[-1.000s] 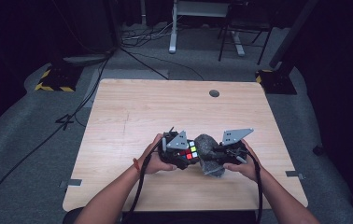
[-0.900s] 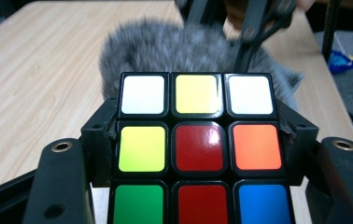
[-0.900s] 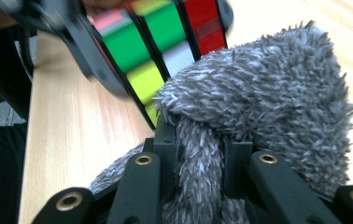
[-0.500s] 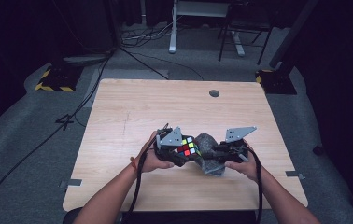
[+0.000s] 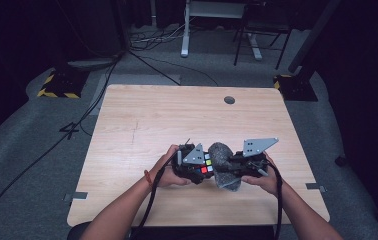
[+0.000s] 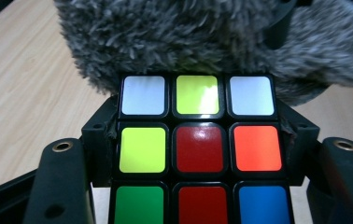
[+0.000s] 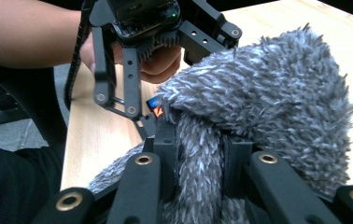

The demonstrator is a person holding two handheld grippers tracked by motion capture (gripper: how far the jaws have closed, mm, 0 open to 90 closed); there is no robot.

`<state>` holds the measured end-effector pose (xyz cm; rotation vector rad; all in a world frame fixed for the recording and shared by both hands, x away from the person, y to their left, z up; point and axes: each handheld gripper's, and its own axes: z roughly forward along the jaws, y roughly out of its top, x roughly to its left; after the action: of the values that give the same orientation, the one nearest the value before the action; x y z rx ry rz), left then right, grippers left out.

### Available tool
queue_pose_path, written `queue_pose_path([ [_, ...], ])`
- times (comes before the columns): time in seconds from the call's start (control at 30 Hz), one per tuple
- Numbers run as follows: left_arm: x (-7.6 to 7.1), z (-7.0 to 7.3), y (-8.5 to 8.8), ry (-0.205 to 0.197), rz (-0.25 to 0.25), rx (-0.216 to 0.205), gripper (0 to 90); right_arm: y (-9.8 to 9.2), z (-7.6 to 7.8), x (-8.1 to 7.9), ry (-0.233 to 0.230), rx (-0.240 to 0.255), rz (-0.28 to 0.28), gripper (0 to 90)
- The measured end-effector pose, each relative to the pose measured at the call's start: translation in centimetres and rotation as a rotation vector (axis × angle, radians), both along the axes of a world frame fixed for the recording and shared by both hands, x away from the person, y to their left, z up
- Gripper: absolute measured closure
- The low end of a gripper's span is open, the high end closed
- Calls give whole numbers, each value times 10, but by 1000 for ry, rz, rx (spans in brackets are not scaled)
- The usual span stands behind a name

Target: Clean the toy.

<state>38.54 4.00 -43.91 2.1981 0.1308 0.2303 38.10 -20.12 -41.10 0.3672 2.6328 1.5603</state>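
The puzzle cube (image 6: 198, 154) fills the middle and bottom of the left gripper view, held tight between the two black jaws of the left gripper (image 6: 198, 186). Its top face shows a white square, a yellow one and another white one in the far row, then yellow, red and orange, then green, red and blue in the near row. In the high view the cube (image 5: 206, 165) sits low in the middle of the picture, just above the near part of the wooden table (image 5: 142, 120). A fuzzy grey cloth (image 6: 188, 37) touches the far edge of the cube and covers the top of the left gripper view. In the right gripper view the grey cloth (image 7: 268, 102) bulges on the right side, and a strip of it is pinched between the closed jaws of the right gripper (image 7: 198, 177) at the bottom middle. A tiny corner of the cube (image 7: 155, 108) peeks out beside the cloth there, with the left gripper (image 7: 137, 56) and the person's left hand (image 7: 160, 60) in the upper left. In the high view the right gripper (image 5: 249, 165) is just right of the cloth (image 5: 222, 167), and the two hands are close together. A small round hole (image 5: 229, 100) is in the table near its far edge.
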Motion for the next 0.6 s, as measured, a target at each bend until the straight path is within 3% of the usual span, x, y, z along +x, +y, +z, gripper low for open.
queue_pose_path([
  [0.07,-3,3,0,-4,-26,-9,337,0,-3,3,-5,-23,-43,737],
  [0.17,-5,7,1,-17,-30,-20,337,-1,-9,8,17,-53,-60,736],
  [0.43,-4,15,10,-30,-12,-86,337,-4,-27,21,108,-120,-59,734],
  [0.53,-3,16,12,-24,-12,-106,337,1,-32,21,113,-148,-41,734],
  [0.6,-3,15,12,-32,-7,-93,336,2,-31,20,109,-137,-28,733],
])
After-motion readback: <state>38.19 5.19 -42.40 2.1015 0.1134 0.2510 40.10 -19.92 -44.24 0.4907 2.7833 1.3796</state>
